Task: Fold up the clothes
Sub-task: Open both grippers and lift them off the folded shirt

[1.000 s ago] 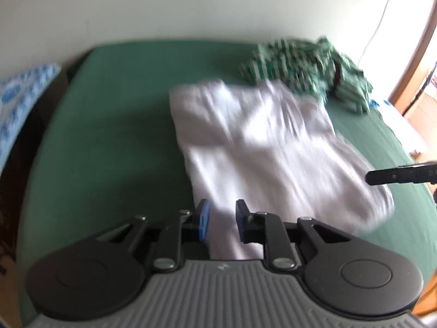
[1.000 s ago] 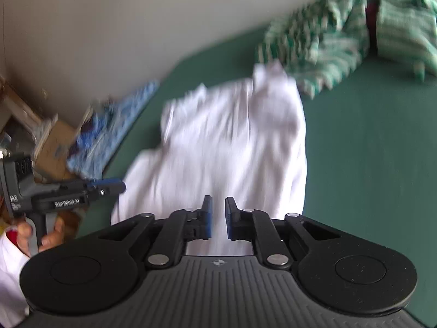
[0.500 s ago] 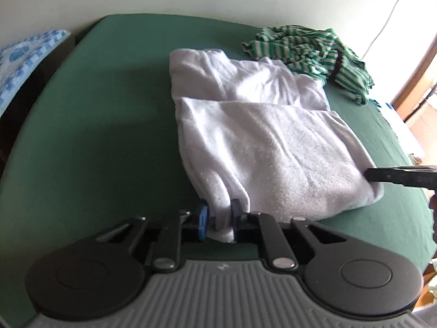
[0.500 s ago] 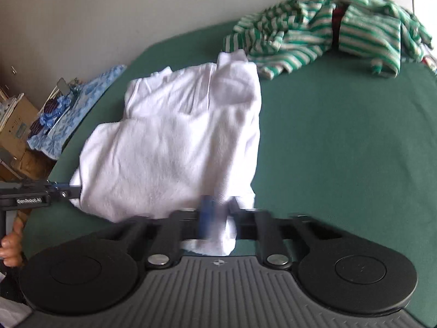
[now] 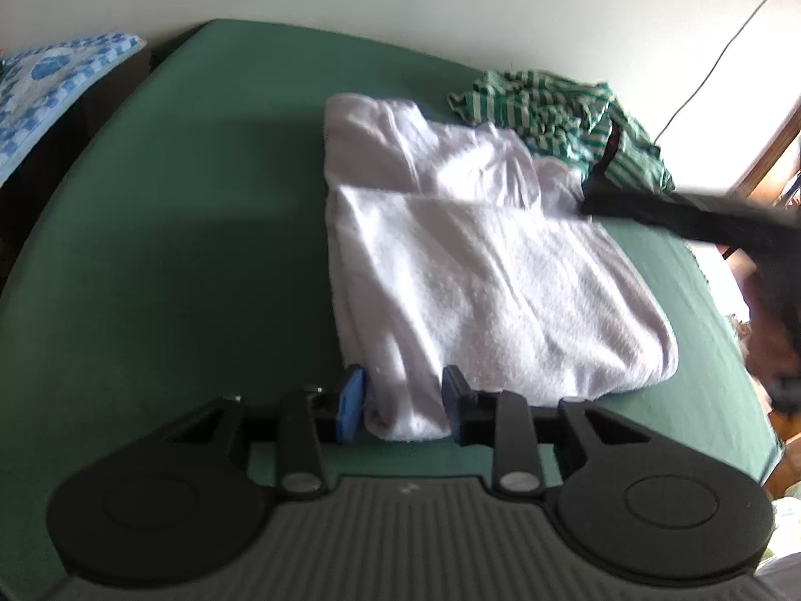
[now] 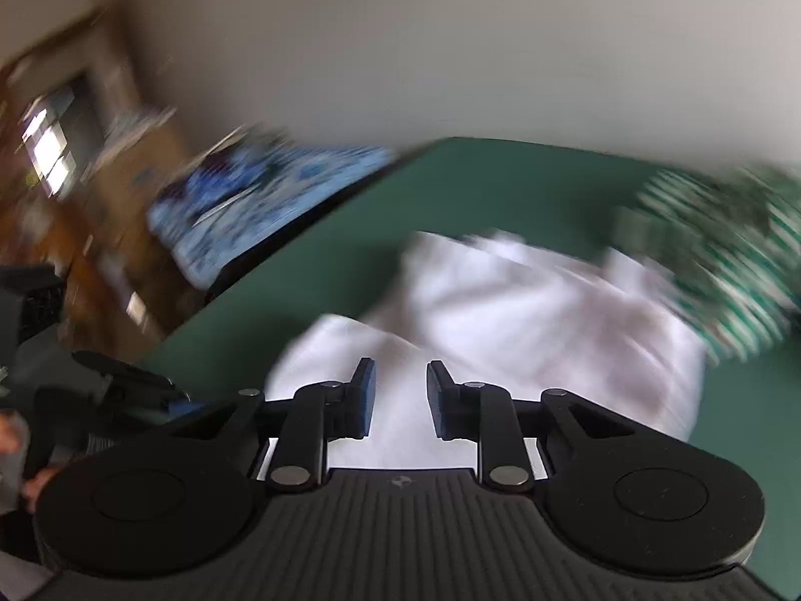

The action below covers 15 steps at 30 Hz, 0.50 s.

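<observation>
Left wrist view
Garment: a white, soft terry-cloth garment [image 5: 480, 270], folded over on itself, lies in the middle of the green-covered bed [image 5: 175, 230].
Left tool [image 5: 403, 408]: its jaws have just been opening; the garment's near corner sits between the blue pads, which stand slightly off the cloth, so nothing is gripped.
Around: a crumpled green-and-white striped garment [image 5: 555, 110] lies at the far right, touching the white one's far edge; a blue-and-white patterned cloth [image 5: 55, 85] lies off the bed at far left; a thin dark cable [image 5: 721, 55] runs down the pale wall.
In the way: the right tool [image 5: 666, 210] reaches in from the right as a dark blurred bar over the white garment's far right corner, hiding that corner.
Hard to tell: whether that bar touches the cloth.

Right wrist view
Right tool [image 6: 398, 395]: its jaws have just been opening; they stand apart, nothing pinched, the white garment [image 6: 525, 320] lying beyond and below.
Around: striped garment [image 6: 721, 260] at far right, blue cloth [image 6: 260, 200] at far left, brown furniture beyond.
Cut off: the left tool [image 6: 125, 390] and a hand [image 6: 15, 456] at the left edge.
Hard to make out: the whole scene is smeared; folds cannot be read.
</observation>
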Tool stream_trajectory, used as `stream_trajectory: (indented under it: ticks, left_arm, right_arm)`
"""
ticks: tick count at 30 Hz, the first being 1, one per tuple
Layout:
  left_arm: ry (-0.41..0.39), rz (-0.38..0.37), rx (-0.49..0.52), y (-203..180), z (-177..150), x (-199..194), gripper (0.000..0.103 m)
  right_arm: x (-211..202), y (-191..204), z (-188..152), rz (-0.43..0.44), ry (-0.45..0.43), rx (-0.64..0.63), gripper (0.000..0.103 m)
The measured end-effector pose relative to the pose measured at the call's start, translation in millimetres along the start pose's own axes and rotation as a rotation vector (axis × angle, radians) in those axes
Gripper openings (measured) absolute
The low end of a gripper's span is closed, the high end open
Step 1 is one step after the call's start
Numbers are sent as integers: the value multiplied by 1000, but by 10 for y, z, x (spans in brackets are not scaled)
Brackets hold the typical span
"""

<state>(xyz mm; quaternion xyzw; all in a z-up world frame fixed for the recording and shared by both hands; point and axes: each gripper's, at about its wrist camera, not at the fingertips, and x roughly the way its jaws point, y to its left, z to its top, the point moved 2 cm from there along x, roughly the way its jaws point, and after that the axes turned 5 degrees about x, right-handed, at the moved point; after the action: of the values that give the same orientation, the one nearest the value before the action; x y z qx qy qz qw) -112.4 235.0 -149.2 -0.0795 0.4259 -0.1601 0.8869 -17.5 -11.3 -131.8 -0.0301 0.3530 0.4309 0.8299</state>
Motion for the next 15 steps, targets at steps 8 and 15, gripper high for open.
stream_trajectory:
  ticks: [8, 15]
  left_arm:
    - [-22, -20, 23, 7, -80, 26, 10]
    - [-12, -146, -71, 247, -126, 32, 4]
  right_arm:
    - [1146, 89, 341, 114, 253, -126, 29]
    - [1311, 1, 383, 20, 209, -103, 0]
